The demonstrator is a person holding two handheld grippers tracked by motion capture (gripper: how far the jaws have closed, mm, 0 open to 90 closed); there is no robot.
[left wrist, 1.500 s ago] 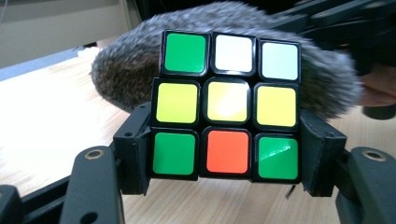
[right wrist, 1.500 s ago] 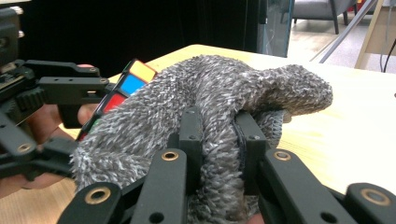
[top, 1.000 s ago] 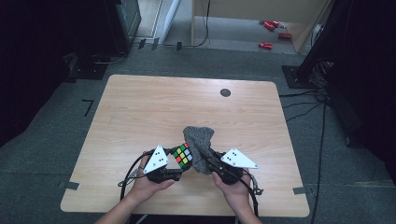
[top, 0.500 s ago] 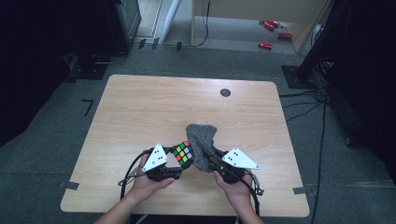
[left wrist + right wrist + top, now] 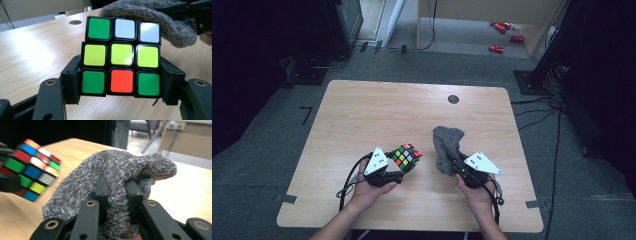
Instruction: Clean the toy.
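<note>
Near the table's [image 5: 362, 110] front edge, the left gripper [image 5: 398, 170] clamped the Rubik's cube [image 5: 407, 157] while the right gripper [image 5: 457, 167] pinched the grey cloth [image 5: 447, 147], probably mid-wipe; next, cloth must meet cube.

A light wooden table [image 5: 362, 115] with rounded corners stands on a grey carpeted floor [image 5: 277, 115]. A dark round hole [image 5: 453, 99] sits near the table's far edge. Strips of grey tape [image 5: 285, 199] mark the floor at its near corners. Beyond the table, a pale wooden cabinet [image 5: 472, 20] stands open at floor level, with small red objects [image 5: 497, 48] lying by it. Black cables [image 5: 532, 107] trail across the carpet at the right, near dark equipment [image 5: 562, 45]. The edges of the room lie in shadow.
</note>
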